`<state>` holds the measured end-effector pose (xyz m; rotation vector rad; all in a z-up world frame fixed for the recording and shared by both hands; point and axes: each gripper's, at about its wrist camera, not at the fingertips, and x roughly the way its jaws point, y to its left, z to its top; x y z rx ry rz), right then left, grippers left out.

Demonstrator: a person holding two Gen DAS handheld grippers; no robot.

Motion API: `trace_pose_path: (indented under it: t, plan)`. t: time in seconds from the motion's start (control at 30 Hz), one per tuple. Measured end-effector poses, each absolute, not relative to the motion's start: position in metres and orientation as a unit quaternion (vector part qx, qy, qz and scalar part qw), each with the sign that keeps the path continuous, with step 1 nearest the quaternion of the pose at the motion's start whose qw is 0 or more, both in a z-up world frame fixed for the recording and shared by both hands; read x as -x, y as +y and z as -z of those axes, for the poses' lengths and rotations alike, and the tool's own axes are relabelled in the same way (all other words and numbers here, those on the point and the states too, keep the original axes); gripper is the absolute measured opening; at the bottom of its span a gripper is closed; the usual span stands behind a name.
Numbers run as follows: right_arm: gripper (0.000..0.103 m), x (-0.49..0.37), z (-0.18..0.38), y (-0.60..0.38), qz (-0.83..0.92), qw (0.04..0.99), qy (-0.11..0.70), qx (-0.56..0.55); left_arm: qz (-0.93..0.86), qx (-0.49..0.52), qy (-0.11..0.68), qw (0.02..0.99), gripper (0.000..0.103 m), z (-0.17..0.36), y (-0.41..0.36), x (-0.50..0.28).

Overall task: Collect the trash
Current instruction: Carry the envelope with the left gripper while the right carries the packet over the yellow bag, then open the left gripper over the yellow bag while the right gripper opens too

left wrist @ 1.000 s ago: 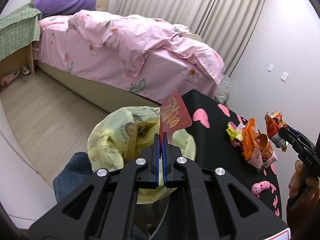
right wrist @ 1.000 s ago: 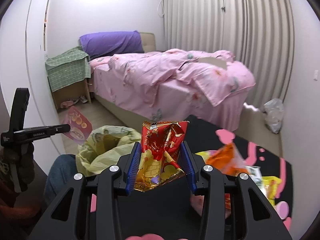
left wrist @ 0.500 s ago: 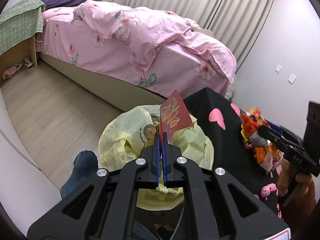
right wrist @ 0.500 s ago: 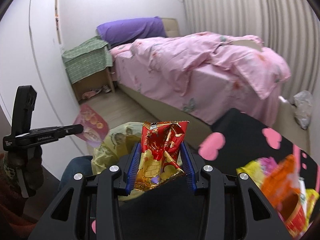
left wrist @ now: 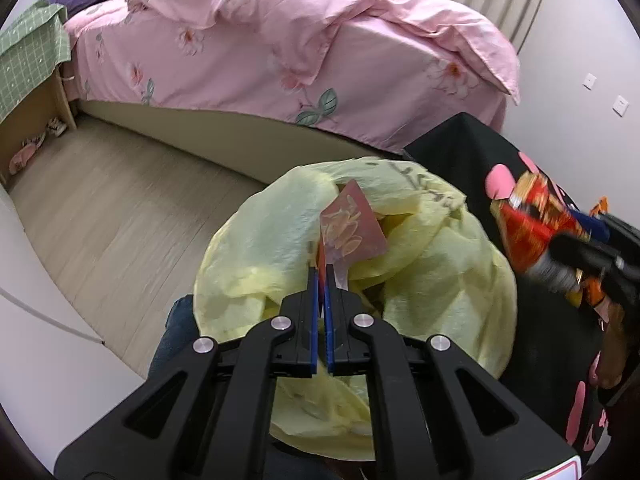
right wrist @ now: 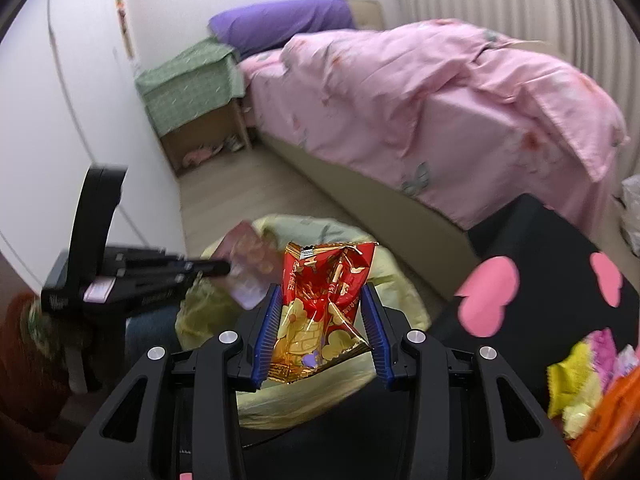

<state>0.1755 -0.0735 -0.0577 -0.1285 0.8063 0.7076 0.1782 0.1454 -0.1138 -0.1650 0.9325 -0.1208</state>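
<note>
Left claw (left wrist: 320, 270) pinches a pink wrapper (left wrist: 352, 228), right claw (right wrist: 322, 320) grips a red snack packet (right wrist: 320, 312), both over the yellow bag (left wrist: 440, 280); more wrappers (right wrist: 576, 376) wait on the worktop (right wrist: 540, 240).

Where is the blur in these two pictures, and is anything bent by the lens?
Left wrist view: the right gripper and its red snack bag smear; the bed edge bows. Right wrist view: the left gripper, its pink packet and the bed look soft.
</note>
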Motion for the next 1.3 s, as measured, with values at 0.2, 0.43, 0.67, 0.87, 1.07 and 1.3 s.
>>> trace_pose_path:
  t: [0.2, 0.43, 0.67, 0.87, 1.07, 1.3]
  plan:
    - [0.039, -0.198, 0.079, -0.041, -0.376, 0.823, 0.420, 0.072, 0.051, 0.081, 0.461, 0.882, 0.002, 0.125, 0.161, -0.173]
    - [0.039, -0.211, 0.106, -0.028, -0.369, 0.781, 0.491, 0.112, 0.048, 0.106, 0.457, 0.882, 0.002, 0.126, 0.170, -0.172]
    - [0.039, -0.197, 0.109, -0.055, -0.347, 0.791, 0.495, 0.092, 0.061, 0.118, 0.456, 0.880, 0.002, 0.123, 0.169, -0.170]
    - [0.045, -0.189, 0.095, -0.060, -0.343, 0.826, 0.439, 0.084, 0.084, 0.154, 0.454, 0.873, 0.007, 0.114, 0.169, -0.163]
    - [0.056, -0.187, 0.076, -0.069, -0.357, 0.840, 0.405, 0.062, 0.062, 0.202, 0.417, 0.884, 0.043, 0.079, 0.184, -0.150]
    - [0.060, -0.157, 0.031, -0.120, -0.329, 0.877, 0.350, 0.010, 0.044, 0.177, 0.333, 0.925, 0.053, 0.028, 0.166, -0.126]
